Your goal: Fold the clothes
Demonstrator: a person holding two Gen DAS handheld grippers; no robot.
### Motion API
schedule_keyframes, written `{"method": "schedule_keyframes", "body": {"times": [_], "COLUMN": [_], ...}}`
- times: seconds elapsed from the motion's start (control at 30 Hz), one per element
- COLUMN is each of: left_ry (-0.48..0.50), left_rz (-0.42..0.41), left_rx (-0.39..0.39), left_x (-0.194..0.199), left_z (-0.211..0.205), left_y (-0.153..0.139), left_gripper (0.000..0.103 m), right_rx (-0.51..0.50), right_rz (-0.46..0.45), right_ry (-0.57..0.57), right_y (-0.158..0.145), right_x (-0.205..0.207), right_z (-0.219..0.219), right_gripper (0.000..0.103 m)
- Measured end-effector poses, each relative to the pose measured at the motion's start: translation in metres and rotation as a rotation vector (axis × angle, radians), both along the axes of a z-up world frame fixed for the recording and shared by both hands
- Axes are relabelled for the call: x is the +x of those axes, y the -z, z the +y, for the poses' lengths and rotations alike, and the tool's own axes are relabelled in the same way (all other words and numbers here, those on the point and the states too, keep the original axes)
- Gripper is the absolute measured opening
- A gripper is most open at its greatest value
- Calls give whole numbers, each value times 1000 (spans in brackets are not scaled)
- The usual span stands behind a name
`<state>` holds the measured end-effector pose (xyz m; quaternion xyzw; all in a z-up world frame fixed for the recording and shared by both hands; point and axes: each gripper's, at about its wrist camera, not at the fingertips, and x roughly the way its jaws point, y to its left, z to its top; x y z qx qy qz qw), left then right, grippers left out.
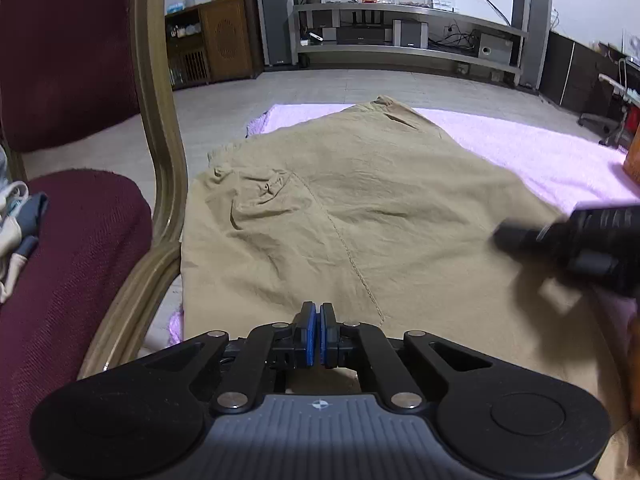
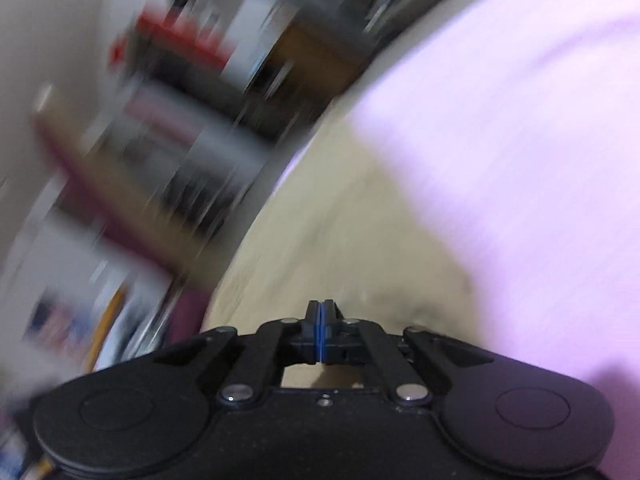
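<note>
A creased khaki garment [image 1: 340, 216], seam running down its middle, lies spread on the pink blanket [image 1: 540, 152]. Left hand-held gripper [image 1: 318, 316] and right hand-held gripper [image 2: 321, 312] both hover above it, pads together, empty.

Khaki garment [image 1: 360, 216] spread on pink blanket [image 1: 540, 152], left gripper [image 1: 317, 312] closed, blurred, likely right gripper [image 1: 576, 240]

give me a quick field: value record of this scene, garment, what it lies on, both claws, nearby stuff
garment: tan trousers, spread out flat, some wrinkles
surface: pink blanket on the floor
left claw: shut, nothing between the pads, above the near edge of the trousers
right claw: shut, holding nothing; its view is blurred
left of trousers: dark red chair with a few clothes on the seat
background: media shelf against the wall
</note>
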<state>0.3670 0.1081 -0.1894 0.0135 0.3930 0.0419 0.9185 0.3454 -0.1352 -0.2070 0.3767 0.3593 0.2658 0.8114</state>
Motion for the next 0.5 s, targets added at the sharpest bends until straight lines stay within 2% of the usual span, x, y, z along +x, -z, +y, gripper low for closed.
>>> {"method": "schedule_keyframes", "body": {"times": [0.07, 0.1, 0.13, 0.2, 0.23, 0.27, 0.33, 0.43, 0.5], "left_ry": [-12, -24, -37, -46, -56, -77, -125, -188, -209], "left_rz": [6, -4, -20, -91, -122, -117, -78, -35, -27], "left_rx": [-8, -21, -37, -39, -26, -18, -12, -33, -31], "left_x": [-2, -9, -19, -27, -30, -27, -16, -11, -12], "left_z": [-1, 1, 4, 6, 8, 12, 21, 36, 40], "left_y": [-5, -14, -25, -44, -54, -53, -43, -29, -31], "left_gripper": [1, 3, 4, 10, 12, 15, 14, 15, 17], "right_rx": [-66, -73, -18, 76, 78, 75, 66, 50, -31], "right_rz": [-11, -6, 9, 24, -10, -42, -81, -71, -36], "right_ry": [163, 219, 230, 234, 209, 176, 58, -138, -171], "right_y": [-1, 0, 3, 1, -6, -13, -24, -26, -19], "right_x": [-2, -3, -1, 0, 1, 2, 7, 4, 1], "right_z": [-33, -49, -64, -81, -80, -75, -53, -9, 7], "right_gripper": [4, 1, 1, 14, 15, 17, 19, 20, 21]}}
